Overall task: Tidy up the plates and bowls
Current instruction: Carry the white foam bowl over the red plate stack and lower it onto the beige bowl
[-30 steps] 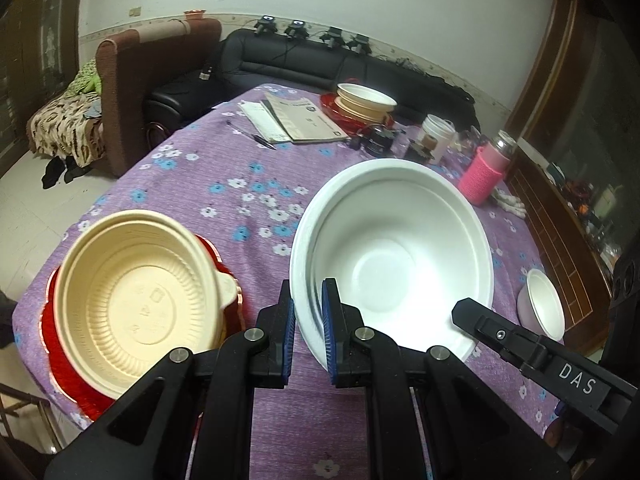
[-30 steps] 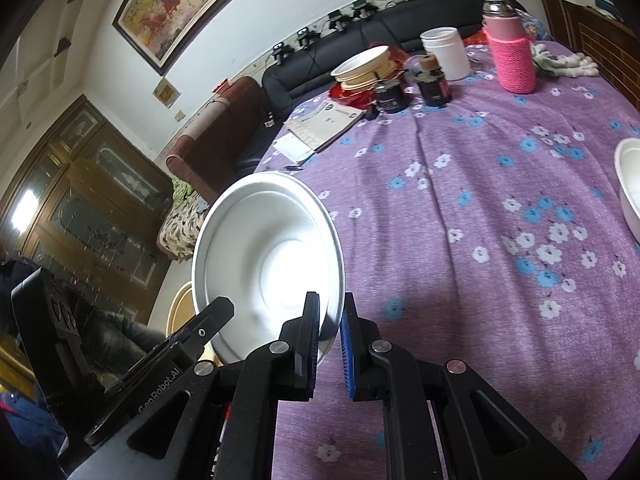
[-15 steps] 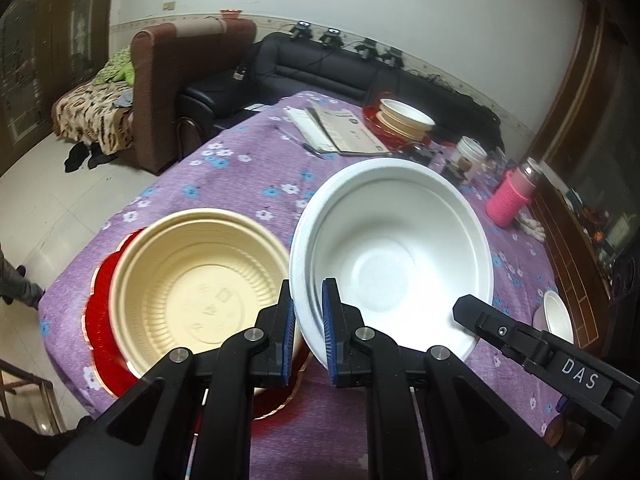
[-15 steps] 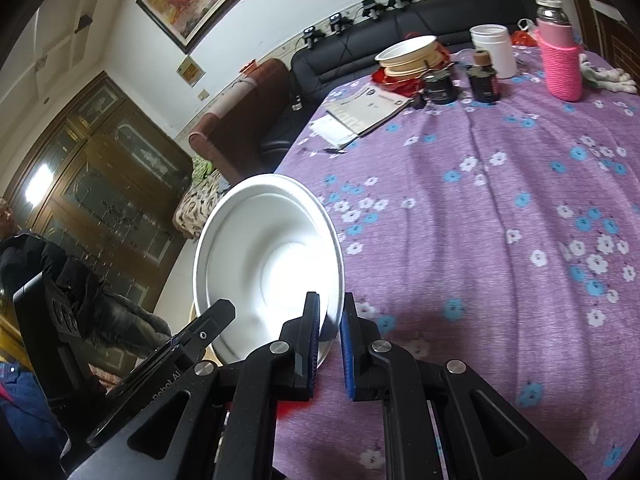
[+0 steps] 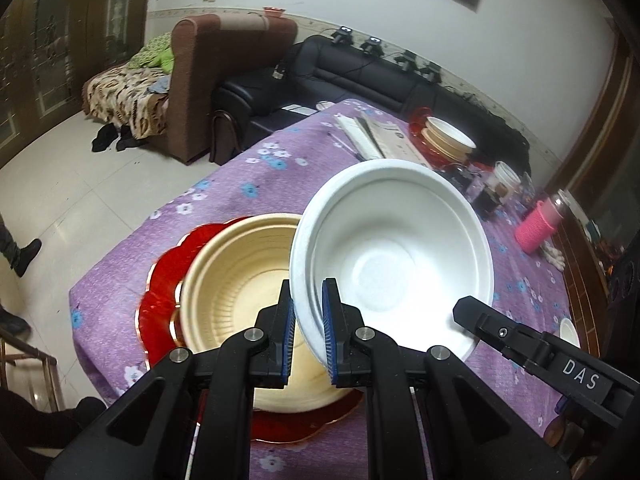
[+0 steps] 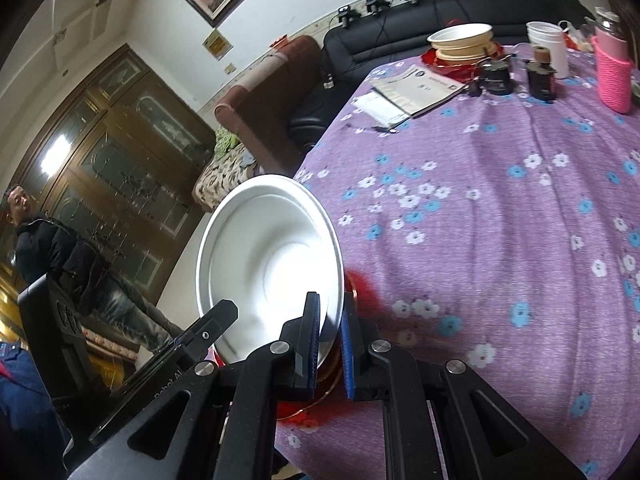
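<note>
Both grippers clamp the rim of one large white foam bowl [image 5: 394, 264]. My left gripper [image 5: 308, 334] is shut on its near left rim. My right gripper [image 6: 330, 344] is shut on its right rim, and the bowl [image 6: 268, 264] shows tilted in the right wrist view. The bowl hangs above and to the right of a cream plastic bowl [image 5: 236, 300] that sits on a red plate [image 5: 160, 300] at the table's near left corner. The red plate's edge [image 6: 360, 284] peeks out under the white bowl.
The purple flowered tablecloth [image 6: 500, 208] covers the table. At the far end stand a stack of bowls on a red plate [image 5: 446, 140], papers [image 6: 416, 90], dark jars [image 6: 496, 74], a white cup [image 6: 548, 46] and a pink-sleeved bottle [image 5: 540, 226]. A small white bowl [image 5: 570, 330] sits right.
Both grippers have carried the white bowl to the left, towards the cream bowl and red plate, which now lie partly under it. The grip has not changed.
</note>
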Available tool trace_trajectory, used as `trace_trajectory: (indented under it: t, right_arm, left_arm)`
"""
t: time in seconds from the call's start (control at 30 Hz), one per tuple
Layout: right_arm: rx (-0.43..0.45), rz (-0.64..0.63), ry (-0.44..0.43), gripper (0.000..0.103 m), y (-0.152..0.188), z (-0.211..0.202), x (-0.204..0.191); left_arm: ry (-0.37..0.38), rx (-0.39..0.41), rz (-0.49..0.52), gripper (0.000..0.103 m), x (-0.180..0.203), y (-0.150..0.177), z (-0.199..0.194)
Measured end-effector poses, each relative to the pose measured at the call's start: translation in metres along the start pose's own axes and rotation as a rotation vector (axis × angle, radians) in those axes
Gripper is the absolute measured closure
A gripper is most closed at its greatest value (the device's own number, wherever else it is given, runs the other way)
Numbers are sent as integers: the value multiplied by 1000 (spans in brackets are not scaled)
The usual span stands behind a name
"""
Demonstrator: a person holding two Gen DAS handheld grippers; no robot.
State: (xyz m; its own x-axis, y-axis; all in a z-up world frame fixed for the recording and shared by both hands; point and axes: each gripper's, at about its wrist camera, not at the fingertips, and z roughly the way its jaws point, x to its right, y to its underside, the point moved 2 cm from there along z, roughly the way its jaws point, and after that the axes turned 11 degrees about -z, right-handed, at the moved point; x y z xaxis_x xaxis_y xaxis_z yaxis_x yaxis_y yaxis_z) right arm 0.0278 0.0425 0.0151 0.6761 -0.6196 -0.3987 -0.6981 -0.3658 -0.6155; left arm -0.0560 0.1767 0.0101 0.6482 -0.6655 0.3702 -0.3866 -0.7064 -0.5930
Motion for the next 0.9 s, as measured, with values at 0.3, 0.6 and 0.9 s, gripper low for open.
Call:
trace_trajectory:
  t: [0.3,0.6,0.9]
  right_arm:
    - [-33,-30,-31,94,-2,20,-17]
    - [-76,-39,-38,94,4,37,-24]
    - [-106,-47,-32,94,7,49,-27]
  left_arm:
    - [-40,22,-31,92,-21,-5,-3]
    - [-69,9,-48,93,-33,-4,4]
    - [-82,-7,-59,93,-41,-3,10]
